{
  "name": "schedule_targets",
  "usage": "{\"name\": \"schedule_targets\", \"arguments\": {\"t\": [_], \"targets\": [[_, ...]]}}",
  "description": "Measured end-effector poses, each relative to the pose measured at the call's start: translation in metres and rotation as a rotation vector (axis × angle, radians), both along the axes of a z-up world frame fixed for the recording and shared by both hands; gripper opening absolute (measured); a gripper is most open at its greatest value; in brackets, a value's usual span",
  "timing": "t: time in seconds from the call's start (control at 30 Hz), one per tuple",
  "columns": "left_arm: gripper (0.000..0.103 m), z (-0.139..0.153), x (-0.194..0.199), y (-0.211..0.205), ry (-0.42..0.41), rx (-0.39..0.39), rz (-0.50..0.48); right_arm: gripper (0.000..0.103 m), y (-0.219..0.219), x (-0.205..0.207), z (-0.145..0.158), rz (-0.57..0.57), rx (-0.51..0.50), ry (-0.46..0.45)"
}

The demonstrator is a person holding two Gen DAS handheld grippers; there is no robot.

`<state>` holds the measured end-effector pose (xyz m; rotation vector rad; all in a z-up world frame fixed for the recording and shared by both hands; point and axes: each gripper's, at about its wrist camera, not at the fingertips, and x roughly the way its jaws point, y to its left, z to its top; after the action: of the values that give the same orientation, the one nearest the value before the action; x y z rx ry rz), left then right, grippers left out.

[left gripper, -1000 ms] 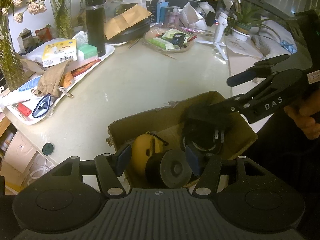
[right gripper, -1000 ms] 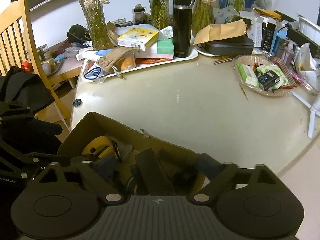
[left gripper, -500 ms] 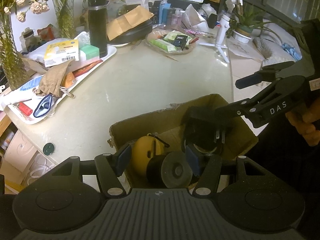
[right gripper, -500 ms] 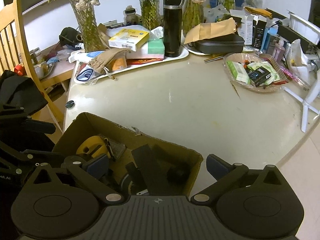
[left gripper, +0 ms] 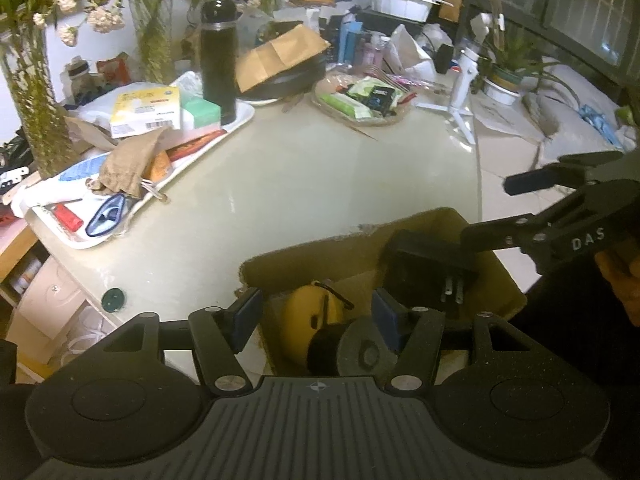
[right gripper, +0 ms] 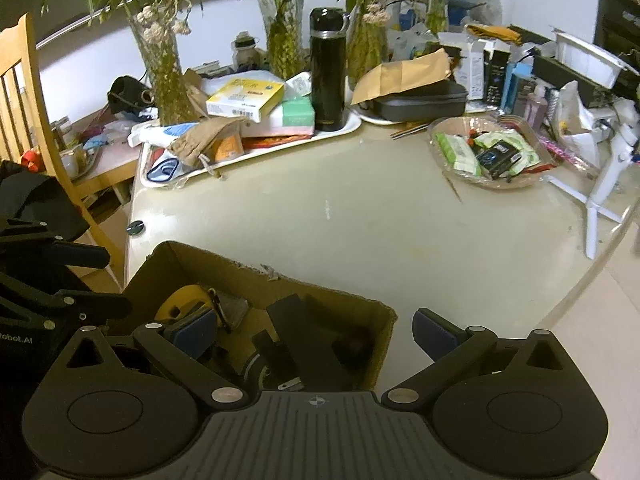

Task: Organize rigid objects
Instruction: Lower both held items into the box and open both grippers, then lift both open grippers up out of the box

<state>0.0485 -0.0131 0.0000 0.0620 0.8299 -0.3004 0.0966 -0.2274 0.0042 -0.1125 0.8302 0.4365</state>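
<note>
In cardboard box point(left gripper: 404, 236), black adapter point(left gripper: 430, 266) below spread right tongs point(right gripper: 306, 330).

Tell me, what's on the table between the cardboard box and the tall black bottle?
Nothing: only bare table lies between the cardboard box and the black bottle on its tray, as the right wrist view shows.

One cardboard box point(left gripper: 360, 248), one black flask point(left gripper: 218, 60), two trays point(left gripper: 240, 120), three vases point(right gripper: 164, 68)
</note>
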Motion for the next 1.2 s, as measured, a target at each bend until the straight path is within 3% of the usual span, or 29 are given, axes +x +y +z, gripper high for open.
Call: {"name": "schedule_targets", "arguments": {"t": [0.03,0.17,0.6,0.8,1.2], "targets": [[0.071,0.001,0.0,0.001,-0.008,0.002,0.009,0.103,0.0,-0.001,0.001,-0.008,-0.001,-0.009],[0.073,0.005,-0.002,0.002,-0.033,0.008,0.036,0.103,-0.003,-0.006,0.003,-0.042,-0.011,-0.04],[0.103,0.012,-0.007,0.011,-0.128,0.019,0.188,0.103,-0.01,-0.028,-0.001,-0.146,-0.021,-0.116],[0.103,0.012,-0.01,0.011,-0.121,0.058,0.234,0.103,-0.009,-0.042,-0.003,-0.206,-0.034,-0.138],[0.103,0.001,-0.017,0.003,0.011,0.154,0.254,0.103,0.009,-0.051,-0.015,-0.254,-0.233,-0.109]]}}
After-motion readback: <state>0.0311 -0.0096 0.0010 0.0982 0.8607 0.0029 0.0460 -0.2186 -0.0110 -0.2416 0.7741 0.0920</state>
